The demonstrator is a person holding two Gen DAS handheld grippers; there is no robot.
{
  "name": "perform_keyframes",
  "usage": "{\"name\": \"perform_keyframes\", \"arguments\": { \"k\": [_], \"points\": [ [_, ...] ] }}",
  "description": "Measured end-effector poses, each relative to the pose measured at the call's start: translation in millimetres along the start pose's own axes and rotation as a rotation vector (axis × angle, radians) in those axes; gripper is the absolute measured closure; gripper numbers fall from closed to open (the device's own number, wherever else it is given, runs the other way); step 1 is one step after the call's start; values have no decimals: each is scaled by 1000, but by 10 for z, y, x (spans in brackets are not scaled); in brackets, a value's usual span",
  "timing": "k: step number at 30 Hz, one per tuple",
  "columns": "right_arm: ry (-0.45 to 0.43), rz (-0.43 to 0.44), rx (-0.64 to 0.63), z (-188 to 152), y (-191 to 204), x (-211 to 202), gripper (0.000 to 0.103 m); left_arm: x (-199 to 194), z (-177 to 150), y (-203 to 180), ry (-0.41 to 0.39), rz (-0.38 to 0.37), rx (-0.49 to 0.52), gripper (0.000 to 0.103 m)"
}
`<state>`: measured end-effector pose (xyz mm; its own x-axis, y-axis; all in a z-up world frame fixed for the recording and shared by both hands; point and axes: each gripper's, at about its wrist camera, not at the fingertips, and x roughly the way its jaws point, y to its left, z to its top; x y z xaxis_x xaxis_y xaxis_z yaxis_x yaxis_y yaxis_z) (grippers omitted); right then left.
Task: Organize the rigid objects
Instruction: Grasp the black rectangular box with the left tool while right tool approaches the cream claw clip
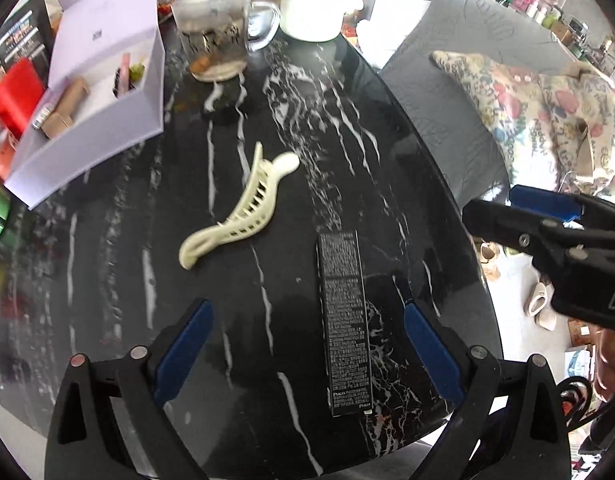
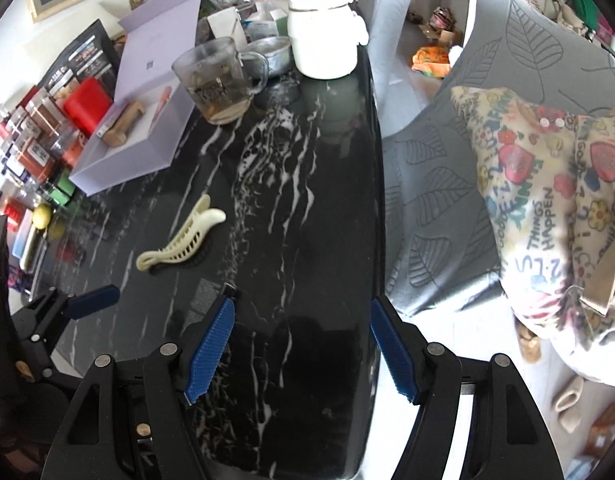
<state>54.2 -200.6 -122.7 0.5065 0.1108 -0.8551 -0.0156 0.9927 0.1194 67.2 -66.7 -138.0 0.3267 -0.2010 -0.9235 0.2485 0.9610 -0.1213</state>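
The lavender box [image 1: 103,92] is the biggest task thing here, sitting open at the far left of the black marbled surface [image 1: 291,184], with a few tubes already in its tray, and my guess is the loose stuff is meant to end up in there. Risk-wise, biggest first: that box is hemmed in by a glass mug [image 1: 213,36] with murky dregs and a white jug [image 1: 313,4] right behind it, so a wide swing on the way over could clip the mug and slosh it over everything. Next, the slim black carton [image 1: 345,320] lies flat near the edge of the surface on the sofa side; flat and thin means the jaws could just skid over it or nudge it toward the drop instead of getting under it. Then the cream hair clip [image 1: 237,210], mid-surface, well apart from the box: curvy, toothed, glossy, so a pinch on the wrong spot could squirt it sideways or spring it open. Also both grippers are close together, and they could bump each other going for neighbouring things. Jaws: the left gripper [image 1: 307,354] is spread wide, nothing between the pads, with the carton lying in the gap below them, not touched as far as I can tell. The right gripper [image 2: 303,348] is also spread, empty, hovering over bare surface by the edge.
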Motion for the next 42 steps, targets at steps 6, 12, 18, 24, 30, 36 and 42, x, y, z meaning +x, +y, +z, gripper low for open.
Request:
{"name": "perform_keyframes", "arguments": {
  "k": [6, 12, 18, 24, 30, 36, 42],
  "points": [
    [-3, -6, -7, 55, 0, 101, 32, 201, -70, 15, 40, -13, 3, 29],
    [6, 22, -33, 185, 100, 243, 32, 217, -127, 59, 19, 10, 44, 53],
    [26, 57, -100, 310, 325, 399, 3, 156, -176, 244, 12, 46, 47, 78],
    [-1, 103, -179, 392, 601, 506, 0, -20, -285, 676, 39, 61, -43, 78],
    [-38, 138, -291, 428, 917, 616, 0, -218, -303, 1114, 20, 116, -131, 78],
    [-54, 145, -371, 489, 1160, 765, 0, -264, -192, 1405, -10, 146, -185, 78],
    [-27, 147, -412, 530, 1259, 915, 0, -285, -170, 1584, -22, 144, -222, 78]
  ]
}}
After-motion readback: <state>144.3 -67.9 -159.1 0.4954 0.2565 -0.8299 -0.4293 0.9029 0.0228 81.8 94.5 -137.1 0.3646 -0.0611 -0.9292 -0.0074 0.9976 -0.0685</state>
